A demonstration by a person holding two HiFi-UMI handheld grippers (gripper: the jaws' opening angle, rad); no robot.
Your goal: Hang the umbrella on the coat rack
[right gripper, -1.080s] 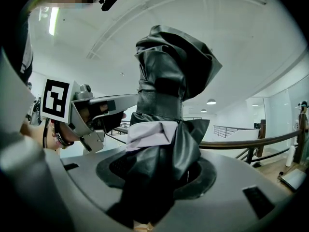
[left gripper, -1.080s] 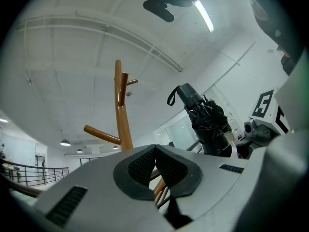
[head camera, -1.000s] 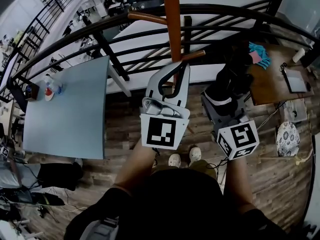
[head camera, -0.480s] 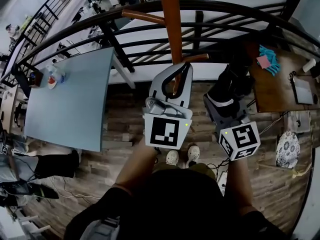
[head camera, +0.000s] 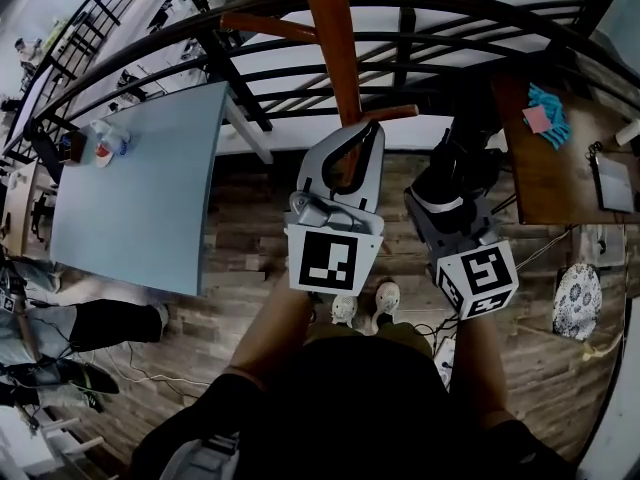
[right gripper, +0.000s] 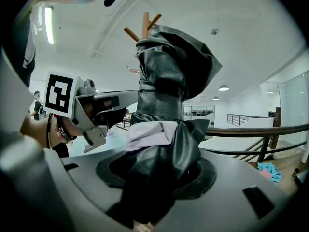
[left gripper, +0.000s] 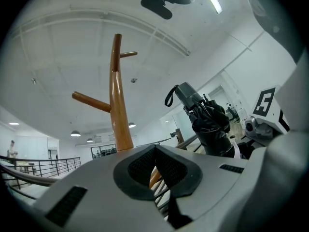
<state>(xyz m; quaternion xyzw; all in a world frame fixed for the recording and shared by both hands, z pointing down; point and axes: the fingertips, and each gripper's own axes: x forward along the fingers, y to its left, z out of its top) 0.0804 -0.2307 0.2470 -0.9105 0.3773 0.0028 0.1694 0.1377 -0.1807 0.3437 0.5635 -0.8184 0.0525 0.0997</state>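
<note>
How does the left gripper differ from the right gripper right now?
The left gripper is empty, jaw tips meeting; the right gripper is clamped on the folded black umbrella. In the head view the left gripper's grey jaws show bare, while the right gripper's are hidden by the umbrella. Both point toward the wooden coat rack.

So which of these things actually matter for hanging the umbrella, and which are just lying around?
Part of the job:
black folded umbrella, clamped in the right gripper
wooden coat rack

Just lying about:
pale blue table
wooden desk
turquoise cloth on it
black railing
</note>
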